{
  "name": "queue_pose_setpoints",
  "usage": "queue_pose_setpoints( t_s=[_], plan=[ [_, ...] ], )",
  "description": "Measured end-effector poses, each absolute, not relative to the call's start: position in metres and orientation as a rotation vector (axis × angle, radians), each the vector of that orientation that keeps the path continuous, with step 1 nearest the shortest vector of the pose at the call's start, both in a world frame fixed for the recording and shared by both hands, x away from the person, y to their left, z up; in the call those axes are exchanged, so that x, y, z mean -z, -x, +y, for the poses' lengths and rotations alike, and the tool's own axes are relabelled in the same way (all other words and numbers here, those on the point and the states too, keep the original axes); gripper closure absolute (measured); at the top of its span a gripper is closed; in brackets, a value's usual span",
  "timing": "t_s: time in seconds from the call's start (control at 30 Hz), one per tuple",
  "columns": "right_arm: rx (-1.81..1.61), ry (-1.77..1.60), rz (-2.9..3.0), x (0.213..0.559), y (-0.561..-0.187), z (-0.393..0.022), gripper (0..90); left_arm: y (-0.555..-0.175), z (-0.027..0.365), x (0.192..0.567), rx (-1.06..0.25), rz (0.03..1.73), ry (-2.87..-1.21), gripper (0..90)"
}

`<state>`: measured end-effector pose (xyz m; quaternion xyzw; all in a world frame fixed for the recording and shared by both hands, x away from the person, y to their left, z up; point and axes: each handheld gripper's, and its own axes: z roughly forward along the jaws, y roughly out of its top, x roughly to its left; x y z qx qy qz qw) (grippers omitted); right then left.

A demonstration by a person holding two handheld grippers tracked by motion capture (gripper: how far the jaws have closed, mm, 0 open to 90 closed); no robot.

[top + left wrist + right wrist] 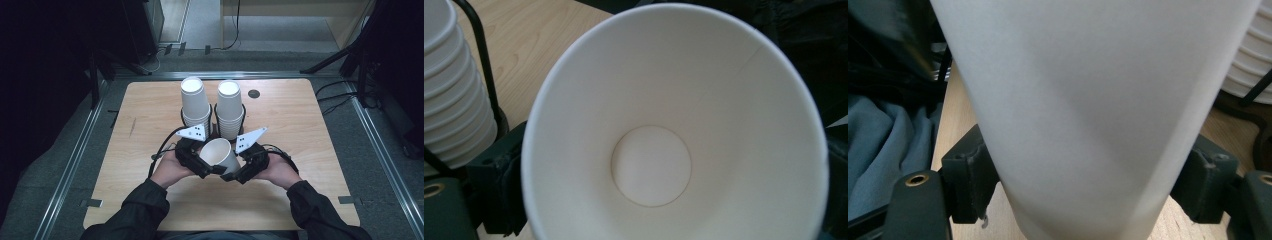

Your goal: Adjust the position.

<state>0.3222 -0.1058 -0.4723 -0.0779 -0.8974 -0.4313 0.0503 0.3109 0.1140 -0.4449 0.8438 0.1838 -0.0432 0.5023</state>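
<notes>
Right gripper [1083, 195] jaws clamped on plain white paper cup [220, 155], tilted, above table [310, 165] centre toward near edge. Left gripper [207, 170] beside cup; jaw state unclear. No legible print.

In your left claw's view, the white paper cup [674, 140] runs off the bottom and right edges, and it hides that claw's own jaws, so you cannot tell how they stand. The stack of white paper cups [451, 90] is cut off at the left edge. In your right claw's view, the cup's wall [1088, 115] is blurred and leaves the frame at top and bottom, covering most of the light wooden bench [955, 115].
</notes>
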Motion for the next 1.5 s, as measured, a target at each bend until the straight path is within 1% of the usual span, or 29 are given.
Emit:
queue_pose_setpoints(
  t_s=[0.03, 0.13, 0.17, 0.27, 0.47, 0.57, 0.77, 0.8, 0.83, 1.0, 1.13, 1.23, 1.27, 1.33, 1.4, 1.5],
  plan=[
    [1.306, 0.243, -2.724, 0.473, -0.322, -0.105, 22.9, -0.311, 0.114, 0.445, 0.115, 0.447, -2.037, 2.7],
    [1.304, 0.233, -2.726, 0.474, -0.322, -0.103, 22.8, -0.309, 0.113, 0.444, 0.071, 0.440, -2.045, 3.4],
    [1.302, 0.234, -2.724, 0.474, -0.322, -0.103, 23.0, -0.308, 0.113, 0.444, 0.053, 0.436, -2.046, 7.5],
    [1.307, 0.229, -2.723, 0.474, -0.321, -0.103, 23.3, -0.306, 0.114, 0.442, 0.034, 0.438, -2.048, 10.4],
    [1.299, 0.240, -2.711, 0.473, -0.322, -0.104, 23.6, -0.309, 0.116, 0.442, 0.083, 0.454, -2.056, 14.0],
    [1.295, 0.245, -2.711, 0.474, -0.322, -0.104, 23.6, -0.310, 0.116, 0.442, 0.083, 0.453, -2.064, 15.5],
    [1.308, 0.279, -2.715, 0.474, -0.322, -0.104, 22.4, -0.311, 0.117, 0.441, 0.074, 0.471, -2.067, 16.1],
    [1.307, 0.289, -2.721, 0.474, -0.321, -0.104, 21.5, -0.312, 0.119, 0.441, 0.076, 0.471, -2.070, 16.1],
    [1.310, 0.292, -2.712, 0.474, -0.321, -0.105, 18.8, -0.312, 0.119, 0.441, 0.083, 0.476, -2.067, 16.2],
    [1.292, 0.308, -2.733, 0.475, -0.320, -0.106, 16.8, -0.312, 0.121, 0.441, 0.057, 0.483, -2.086, 16.2],
    [1.273, 0.343, -2.768, 0.477, -0.318, -0.110, 16.9, -0.314, 0.127, 0.441, 0.051, 0.500, -2.086, 16.1],
    [1.233, 0.365, -2.774, 0.476, -0.314, -0.115, 22.4, -0.315, 0.130, 0.442, 0.044, 0.508, -2.091, 16.0],
    [1.222, 0.368, -2.777, 0.476, -0.313, -0.117, 22.9, -0.315, 0.131, 0.443, 0.037, 0.508, -2.096, 16.1],
    [1.199, 0.377, -2.802, 0.475, -0.310, -0.119, 22.9, -0.315, 0.133, 0.444, 0.034, 0.521, -2.107, 16.0],
    [1.176, 0.380, -2.824, 0.475, -0.309, -0.121, 20.6, -0.316, 0.135, 0.445, 0.032, 0.533, -2.124, 16.0],
    [1.124, 0.459, -2.858, 0.476, -0.312, -0.124, 20.5, -0.317, 0.138, 0.445, 0.012, 0.552, -2.145, 16.0]
  ],
)
